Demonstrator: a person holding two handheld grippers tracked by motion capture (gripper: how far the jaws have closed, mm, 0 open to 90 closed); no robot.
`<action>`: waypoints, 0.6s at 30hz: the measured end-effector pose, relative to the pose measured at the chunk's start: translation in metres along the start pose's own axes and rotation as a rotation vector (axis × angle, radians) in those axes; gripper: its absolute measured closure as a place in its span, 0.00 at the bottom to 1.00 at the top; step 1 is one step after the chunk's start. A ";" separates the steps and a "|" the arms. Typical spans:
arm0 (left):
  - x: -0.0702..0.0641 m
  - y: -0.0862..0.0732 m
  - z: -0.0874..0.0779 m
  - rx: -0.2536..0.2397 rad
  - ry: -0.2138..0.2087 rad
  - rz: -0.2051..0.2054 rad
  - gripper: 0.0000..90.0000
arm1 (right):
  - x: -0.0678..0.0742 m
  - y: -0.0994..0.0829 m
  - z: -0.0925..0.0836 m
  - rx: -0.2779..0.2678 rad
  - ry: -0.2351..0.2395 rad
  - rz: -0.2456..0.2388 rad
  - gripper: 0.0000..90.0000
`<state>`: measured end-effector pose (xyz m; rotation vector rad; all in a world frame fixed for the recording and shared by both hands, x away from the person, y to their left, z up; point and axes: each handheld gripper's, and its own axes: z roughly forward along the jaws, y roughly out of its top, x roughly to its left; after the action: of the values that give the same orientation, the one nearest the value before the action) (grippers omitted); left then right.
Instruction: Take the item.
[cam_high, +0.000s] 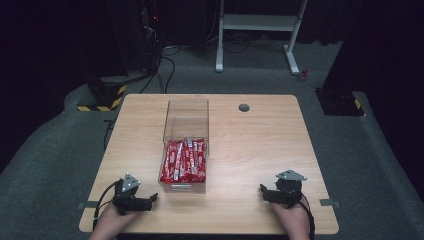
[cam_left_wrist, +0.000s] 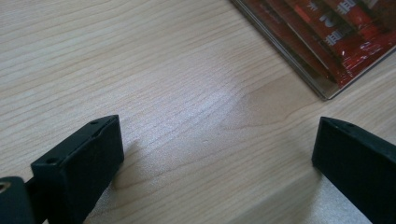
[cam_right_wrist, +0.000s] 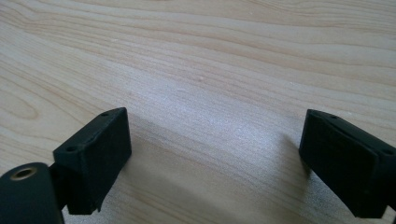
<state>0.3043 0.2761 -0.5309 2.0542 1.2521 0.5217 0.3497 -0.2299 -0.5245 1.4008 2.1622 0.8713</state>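
Jaws wide; red packets (cam_high: 184, 160) inside clear box (cam_high: 187, 114).

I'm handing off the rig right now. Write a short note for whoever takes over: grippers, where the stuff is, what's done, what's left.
Left gripper: open, holding nothing, resting low at the near left of the table, jaws pointing toward the clear box.
Right gripper: open, holding nothing, near right edge, bare wood between its jaws.
Clear box: mid-table, left of centre. Its near half is filled with red packets; the far half looks empty.
Done: nothing is gripped, and no packets lie outside the box.
Left: probably the whole handling of the packets; the left gripper is closer to them.
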 end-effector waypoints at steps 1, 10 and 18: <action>0.000 0.000 0.000 0.000 0.000 -0.001 0.03 | 0.000 0.000 0.000 -0.004 -0.001 0.000 0.12; 0.000 0.000 0.000 0.000 0.000 0.000 0.03 | 0.000 0.004 -0.006 -0.038 0.007 -0.001 0.15; 0.000 0.000 0.000 0.004 0.000 0.004 0.03 | 0.009 0.008 -0.010 -0.086 0.015 -0.030 0.16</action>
<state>0.3044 0.2764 -0.5307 2.0602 1.2502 0.5219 0.3454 -0.2223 -0.5119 1.3210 2.1251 0.9540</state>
